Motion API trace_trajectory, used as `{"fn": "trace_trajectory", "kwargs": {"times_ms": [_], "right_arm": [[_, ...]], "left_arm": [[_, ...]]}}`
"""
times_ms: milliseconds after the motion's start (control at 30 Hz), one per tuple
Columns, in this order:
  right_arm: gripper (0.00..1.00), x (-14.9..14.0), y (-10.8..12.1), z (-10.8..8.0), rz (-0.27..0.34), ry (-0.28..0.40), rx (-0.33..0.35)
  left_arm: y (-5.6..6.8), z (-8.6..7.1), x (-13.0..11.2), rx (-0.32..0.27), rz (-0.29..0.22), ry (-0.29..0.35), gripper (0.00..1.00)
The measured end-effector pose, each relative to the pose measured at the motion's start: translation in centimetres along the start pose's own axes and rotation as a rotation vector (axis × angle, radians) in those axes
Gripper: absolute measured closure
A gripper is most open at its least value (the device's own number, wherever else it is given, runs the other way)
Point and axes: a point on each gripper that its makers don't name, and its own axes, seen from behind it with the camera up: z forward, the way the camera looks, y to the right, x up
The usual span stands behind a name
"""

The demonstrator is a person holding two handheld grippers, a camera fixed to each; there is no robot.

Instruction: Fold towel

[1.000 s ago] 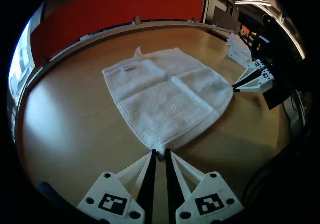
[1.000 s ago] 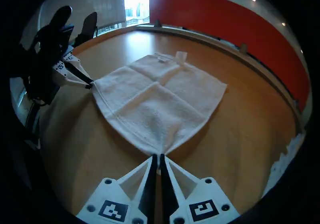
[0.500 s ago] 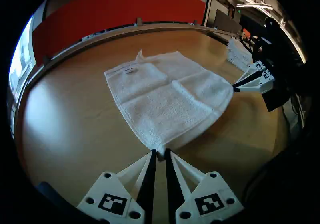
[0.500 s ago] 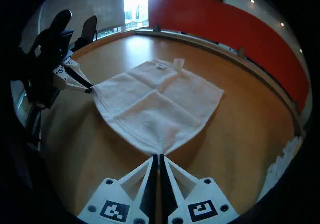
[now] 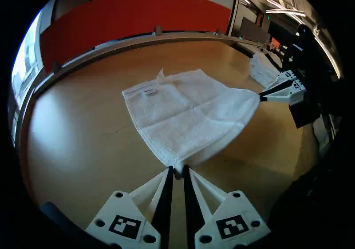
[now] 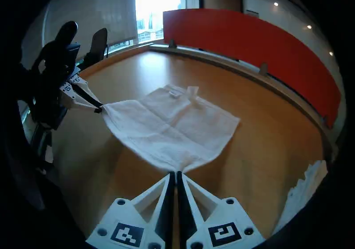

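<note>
Two towel (image 5: 186,111) corners between gripper fingers (image 5: 165,191)

On bench (image 5: 80,129), mid-way: towel (image 5: 191,111), far part flat on it, near edge raised off it. At the towel's near corner, left claw (image 5: 177,171), pinching it; at the right corner, right claw (image 5: 262,98), pinching too. Behind the bench, along its far edge: panel (image 5: 133,13). Beyond the right claw, on the bench: cloth pile (image 5: 262,71). Behind the left claw: chairs (image 6: 97,38).
</note>
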Motion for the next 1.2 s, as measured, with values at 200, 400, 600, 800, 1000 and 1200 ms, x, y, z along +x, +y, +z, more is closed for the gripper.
{"fn": "trace_trajectory", "kwargs": {"times_ms": [200,400,600,800,1000,1200], "right_arm": [[0.96,1.4,-0.5,-1.6,0.001,0.019,0.000],[0.96,2.5,-1.0,-3.1,0.001,0.028,0.004],[0.96,3.1,-1.5,-4.3,0.002,0.032,0.006],[0.96,3.7,-2.0,-5.4,0.006,0.039,0.011],[0.96,4.0,-2.4,-6.4,-0.003,0.039,0.013],[0.96,4.3,-3.0,-7.2,-0.001,0.038,0.020]], "left_arm": [[0.3,-1.4,0.4,-0.003,-0.010,-0.005,0.84],[0.8,-2.9,0.8,-0.006,-0.028,-0.009,0.84],[1.3,-4.1,1.3,-0.009,-0.047,-0.005,0.84],[1.9,-5.3,1.6,-0.010,-0.055,-0.002,0.84],[2.5,-6.3,1.7,-0.017,-0.059,-0.002,0.84],[2.9,-7.1,1.5,-0.025,-0.061,-0.008,0.84]]}}
